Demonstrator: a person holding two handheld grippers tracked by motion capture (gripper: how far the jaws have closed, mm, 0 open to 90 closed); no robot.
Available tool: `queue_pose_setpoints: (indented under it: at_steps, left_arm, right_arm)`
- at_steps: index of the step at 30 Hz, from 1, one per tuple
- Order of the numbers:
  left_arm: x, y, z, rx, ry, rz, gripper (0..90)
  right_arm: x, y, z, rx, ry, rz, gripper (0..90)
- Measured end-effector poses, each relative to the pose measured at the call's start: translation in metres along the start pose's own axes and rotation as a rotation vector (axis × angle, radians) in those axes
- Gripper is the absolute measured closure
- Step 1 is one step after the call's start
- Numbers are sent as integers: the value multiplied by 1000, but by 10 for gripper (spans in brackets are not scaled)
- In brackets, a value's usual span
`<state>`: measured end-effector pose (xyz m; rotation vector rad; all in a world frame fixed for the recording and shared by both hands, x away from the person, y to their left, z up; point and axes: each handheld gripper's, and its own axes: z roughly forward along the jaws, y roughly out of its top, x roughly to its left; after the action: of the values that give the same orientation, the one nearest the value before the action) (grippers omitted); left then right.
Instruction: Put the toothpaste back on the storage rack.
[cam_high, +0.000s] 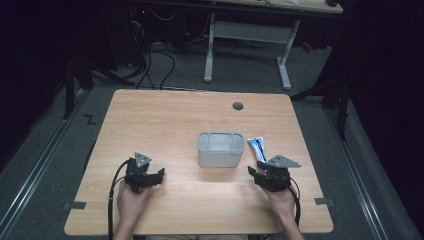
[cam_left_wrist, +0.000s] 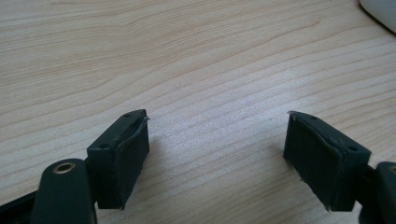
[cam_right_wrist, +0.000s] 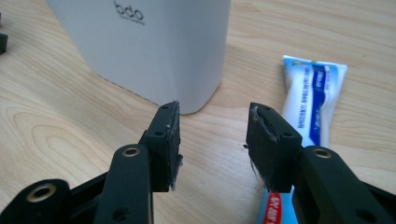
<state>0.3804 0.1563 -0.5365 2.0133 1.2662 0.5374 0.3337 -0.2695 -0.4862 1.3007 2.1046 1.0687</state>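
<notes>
Dark floor and cables ring a pale wooden worktop (cam_high: 165, 120) that carries little: one grey-white plastic container (cam_high: 220, 148) at the frame's centre and one blue-and-white toothpaste tube (cam_high: 258, 148) lying flat just to its right. The right gripper (cam_high: 256, 172) sits at the tube's near end, its fingers (cam_right_wrist: 164, 140) spread with nothing between them; from its own view the tube (cam_right_wrist: 309, 98) lies slightly right of the gap. The left gripper (cam_high: 161, 173), lower left, is also spread wide over bare wood. I'd expect the tube to be light, soft and a bit slick; pinching across its flat body, mid-length, looks safest.
</notes>
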Motion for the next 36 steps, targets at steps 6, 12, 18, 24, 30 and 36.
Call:
queue_pose_setpoints:
  at_steps: [6, 12, 18, 24, 30, 36]
  left_arm:
    - [0, 0, 0, 0, 0, 1, 227]
    - [0, 0, 0, 0, 0, 0, 226]
    - [0, 0, 0, 0, -1, 0, 226]
    - [0, 0, 0, 0, -1, 0, 226]
    - [0, 0, 0, 0, -1, 0, 226]
    - [0, 0, 0, 0, -1, 0, 226]
  right_arm:
    - [-7, 4, -1, -3, -13, 13, 548]
    - [-15, 9, -2, -10, -24, 26, 547]
    - [-24, 15, -3, 1, -49, 35, 532]
    - [-29, 22, -2, 14, -64, 34, 516]
    - [-33, 31, 3, 46, -73, 21, 503]
    - [-37, 35, 8, 66, -82, 30, 497]
